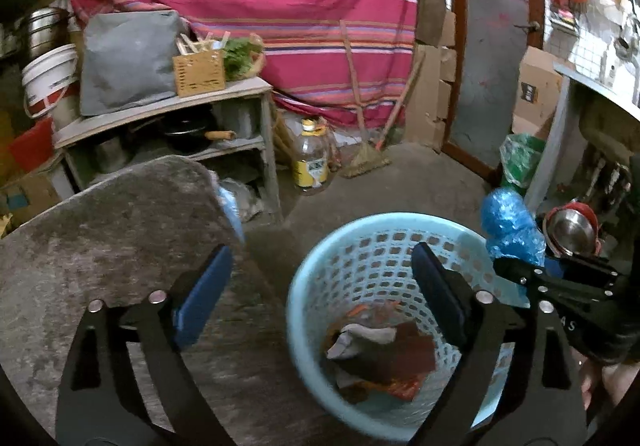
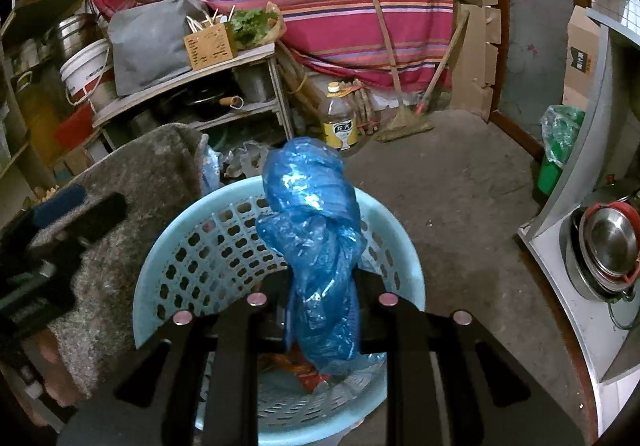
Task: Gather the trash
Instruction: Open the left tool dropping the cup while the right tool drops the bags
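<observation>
Clamping blue plastic bag (image 2: pixel 316 246), right gripper (image 2: pixel 320 306) over basket (image 2: pixel 400 246); left gripper (image 1: pixel 320 294) apart, empty.

The left hand-held gripper (image 1: pixel 322 292) stands wide open and empty above a light blue basket (image 1: pixel 320 270) of wrappers (image 1: pixel 380 358); a blue plastic bag (image 1: pixel 508 226) hangs right.

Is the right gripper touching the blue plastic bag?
Touching. The right wrist view shows the right gripper closed on the blue plastic bag, which sticks up from between its fingers above the light blue basket.
</observation>
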Demonstrator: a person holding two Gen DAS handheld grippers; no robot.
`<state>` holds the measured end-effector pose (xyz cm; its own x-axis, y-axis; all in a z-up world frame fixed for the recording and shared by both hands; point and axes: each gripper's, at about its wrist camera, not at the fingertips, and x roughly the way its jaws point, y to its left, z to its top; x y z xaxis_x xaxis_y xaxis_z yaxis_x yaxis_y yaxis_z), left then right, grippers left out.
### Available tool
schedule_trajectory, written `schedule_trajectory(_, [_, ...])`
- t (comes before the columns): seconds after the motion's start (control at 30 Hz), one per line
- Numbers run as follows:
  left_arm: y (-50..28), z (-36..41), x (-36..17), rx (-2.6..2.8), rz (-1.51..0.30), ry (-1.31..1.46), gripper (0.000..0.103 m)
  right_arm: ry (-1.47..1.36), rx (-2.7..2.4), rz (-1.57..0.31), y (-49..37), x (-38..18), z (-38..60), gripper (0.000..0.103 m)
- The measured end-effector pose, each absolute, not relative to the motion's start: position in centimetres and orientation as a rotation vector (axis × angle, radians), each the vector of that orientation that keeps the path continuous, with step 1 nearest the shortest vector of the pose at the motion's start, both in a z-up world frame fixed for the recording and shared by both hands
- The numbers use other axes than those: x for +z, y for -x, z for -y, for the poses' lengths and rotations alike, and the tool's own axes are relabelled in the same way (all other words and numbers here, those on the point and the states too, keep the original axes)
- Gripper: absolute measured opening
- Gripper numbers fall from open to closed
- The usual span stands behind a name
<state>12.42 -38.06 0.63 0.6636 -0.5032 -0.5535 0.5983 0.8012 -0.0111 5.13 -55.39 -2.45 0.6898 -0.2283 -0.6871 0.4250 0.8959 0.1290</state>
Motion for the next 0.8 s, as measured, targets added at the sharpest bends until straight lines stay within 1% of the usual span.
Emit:
schedule_trajectory(0.2, [-12.7,32.8,1.5,-0.536,-0.544,-0.147,0.097,-0.272,-0.349,-0.742,-6.2,-2.8,53.7,0.022])
schedule_trajectory(0.3, [-12.9,30.3,1.5,-0.490,-0.543,-0.130,0.097,-0.254,-0.357,-0.746,-7.1,-3.0,52.6,0.022])
schedule_trajectory(0.37, [-13.1,28.6,1.4,-0.458,-0.547,-0.121,0.097,-0.252,-0.363,-0.744,-7.5,-3.1,52.3,0.034])
schedule_trajectory(0.4, [-13.1,28.0,1.3,-0.451,-0.551,-0.118,0.097,-0.250,-0.370,-0.742,-7.6,-3.1,52.1,0.058])
schedule_trajectory(0.43, [-13.3,27.2,1.2,-0.436,-0.557,-0.115,0.097,-0.240,-0.397,-0.725,-7.6,-3.0,51.8,0.080])
schedule_trajectory(0.53, [-13.3,25.3,1.2,-0.405,-0.558,-0.111,0.097,-0.230,-0.427,-0.718,-7.8,-2.7,51.4,0.082])
schedule_trajectory(0.57, [-13.2,24.8,1.2,-0.398,-0.558,-0.109,0.097,-0.236,-0.426,-0.718,-7.8,-2.7,51.4,0.084])
schedule_trajectory(0.6, [-13.1,24.2,1.2,-0.389,-0.557,-0.108,0.097,-0.245,-0.428,-0.717,-7.8,-2.8,51.4,0.089])
schedule_trajectory(0.8, [-11.6,19.5,1.3,-0.348,-0.528,-0.091,0.097,-0.221,-0.435,-0.696,-7.4,-2.8,49.3,0.090])
